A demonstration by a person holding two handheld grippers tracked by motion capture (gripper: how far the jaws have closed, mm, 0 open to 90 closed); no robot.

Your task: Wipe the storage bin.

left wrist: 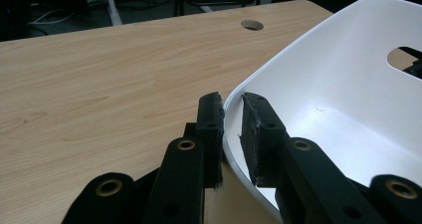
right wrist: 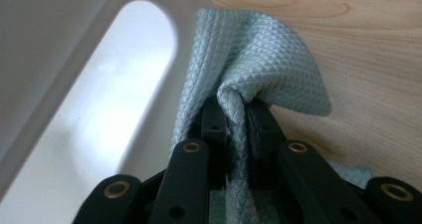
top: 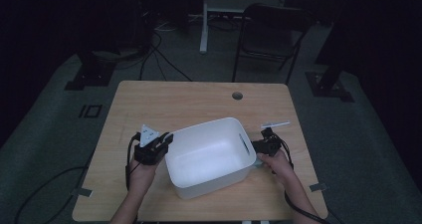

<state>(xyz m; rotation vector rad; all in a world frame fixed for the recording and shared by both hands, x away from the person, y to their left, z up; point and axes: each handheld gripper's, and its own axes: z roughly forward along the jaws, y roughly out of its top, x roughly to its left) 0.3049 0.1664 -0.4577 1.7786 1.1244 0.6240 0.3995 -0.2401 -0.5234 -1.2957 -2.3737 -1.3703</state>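
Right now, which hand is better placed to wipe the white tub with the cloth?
The right. Its claw is shut on the light blue cloth beside the tub's handle slot. The left claw clamps the white tub at its rim, steadying it.

The high view was dim, its surroundings nearly black; both gripper views were brighter, with near fingers soft-focused.

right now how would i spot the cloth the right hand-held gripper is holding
Start at the white plastic bin on the wooden table and go to its right-hand wall with the slot handle. Just outside that wall, the right hand-held gripper pinches a bunched pale blue-green cloth; its fine diamond weave is the only soft thing there.
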